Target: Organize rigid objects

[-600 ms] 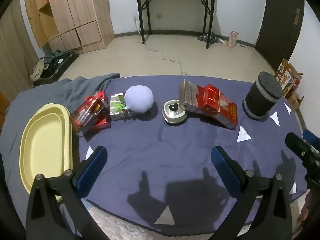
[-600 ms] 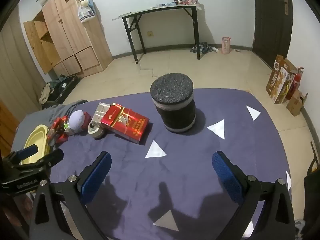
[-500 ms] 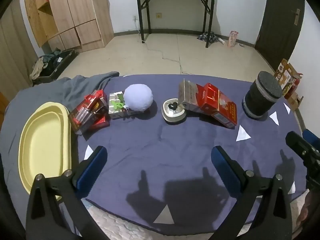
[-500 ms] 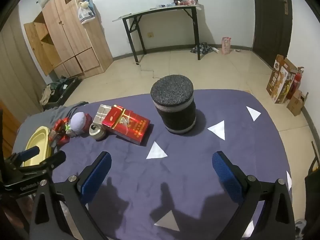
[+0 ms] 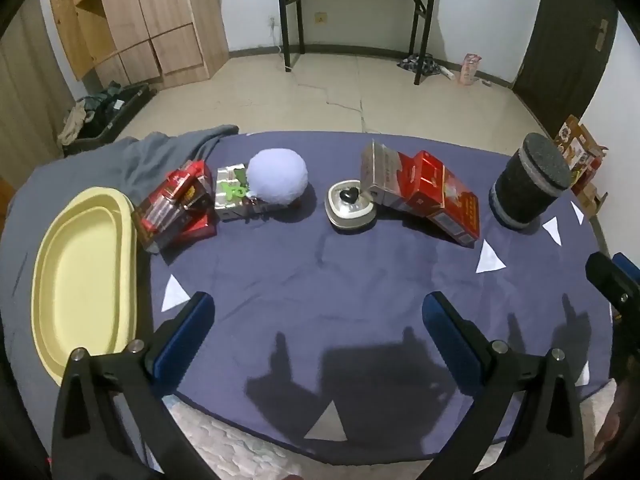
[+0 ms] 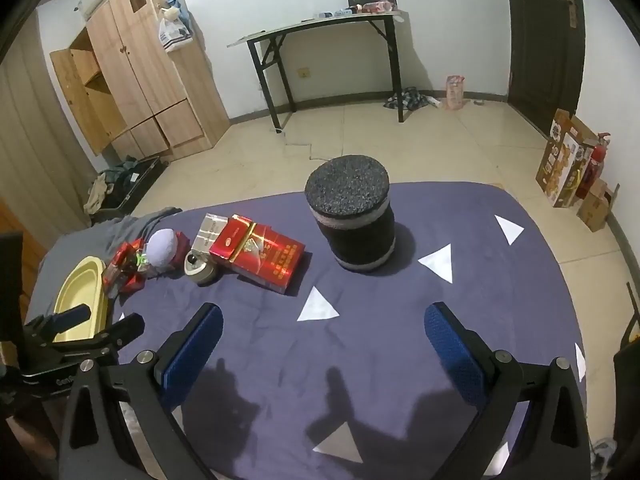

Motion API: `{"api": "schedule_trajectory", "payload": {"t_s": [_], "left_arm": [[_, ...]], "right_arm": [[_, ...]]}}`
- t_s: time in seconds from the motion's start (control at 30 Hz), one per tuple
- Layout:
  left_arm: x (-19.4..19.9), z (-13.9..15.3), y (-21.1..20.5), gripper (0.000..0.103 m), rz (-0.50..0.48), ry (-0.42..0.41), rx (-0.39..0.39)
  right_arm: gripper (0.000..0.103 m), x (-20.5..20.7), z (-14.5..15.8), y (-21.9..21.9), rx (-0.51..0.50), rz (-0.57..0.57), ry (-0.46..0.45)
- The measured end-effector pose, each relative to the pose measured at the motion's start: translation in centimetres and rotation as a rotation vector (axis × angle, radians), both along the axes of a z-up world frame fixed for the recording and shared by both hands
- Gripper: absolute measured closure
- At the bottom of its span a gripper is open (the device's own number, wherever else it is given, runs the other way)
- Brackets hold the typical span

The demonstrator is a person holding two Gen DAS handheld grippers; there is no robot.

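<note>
On the purple cloth lie, from left to right, a yellow oval tray (image 5: 82, 280), red packs (image 5: 176, 206), a silver box with green print (image 5: 232, 196), a pale fluffy ball (image 5: 278, 180), a small round tin with a black heart (image 5: 350, 204), a long red carton (image 5: 436, 198) and a black foam cylinder (image 5: 528, 182). My left gripper (image 5: 318, 334) is open and empty above the front of the cloth. My right gripper (image 6: 322, 340) is open and empty, short of the cylinder (image 6: 354, 212) and the carton (image 6: 260, 254). The tray (image 6: 78, 296) sits at far left.
White triangles (image 6: 438, 260) mark the cloth. A grey cloth (image 5: 160, 152) lies bunched at the back left. Behind the table are a tiled floor, a wooden wardrobe (image 6: 140, 80), a black-legged desk (image 6: 328, 32) and cardboard boxes (image 6: 568, 160).
Both grippers have drifted slightly; the objects sit a little lower and nearer in the right wrist view. Nothing on the cloth has moved.
</note>
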State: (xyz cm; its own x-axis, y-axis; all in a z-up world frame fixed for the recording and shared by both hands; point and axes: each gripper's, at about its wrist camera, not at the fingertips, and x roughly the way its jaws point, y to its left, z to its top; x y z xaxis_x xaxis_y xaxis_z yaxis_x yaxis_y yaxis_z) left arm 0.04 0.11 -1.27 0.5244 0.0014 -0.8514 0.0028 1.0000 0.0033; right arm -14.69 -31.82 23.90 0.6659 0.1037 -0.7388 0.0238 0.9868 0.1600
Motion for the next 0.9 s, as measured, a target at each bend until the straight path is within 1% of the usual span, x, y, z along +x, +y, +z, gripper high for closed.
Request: {"api": "schedule_trajectory", "payload": {"t_s": [0.17,0.27,0.43,0.53,0.6,0.67,0.73,0.8,0.9], "left_arm": [[0.10,0.08,0.14,0.000,0.006,0.001,-0.018],[0.22,-0.05,0.13,0.000,0.004,0.017,-0.034],[0.13,-0.07,-0.14,0.000,0.005,0.011,-0.004],[0.09,-0.06,-0.29,0.000,-0.001,0.010,-0.007],[0.02,-0.09,-0.38,0.000,-0.012,0.012,-0.027],[-0.12,-0.22,-0.29,0.000,-0.042,0.018,-0.080],[-0.07,-0.49,-0.25,0.000,-0.062,0.041,-0.132],[0.02,-0.64,-0.27,0.000,-0.066,0.055,-0.146],[-0.03,-0.48,-0.28,0.000,-0.062,0.044,-0.144]], "right_arm": [[0.000,-0.06,0.11,0.15,-0.009,0.001,-0.004],[0.000,-0.07,0.06,0.14,-0.002,0.003,-0.006],[0.000,-0.09,0.17,-0.10,0.010,0.000,-0.014],[0.000,-0.07,0.08,-0.18,0.009,-0.003,-0.011],[0.000,-0.07,0.05,-0.16,0.010,-0.003,-0.009],[0.000,-0.12,0.07,-0.16,0.011,-0.002,-0.009],[0.000,-0.06,0.03,-0.18,0.015,-0.001,-0.008],[0.000,-0.05,0.00,-0.26,0.021,-0.002,-0.009],[0.000,0.08,-0.08,-0.31,0.021,-0.003,-0.006]]}}
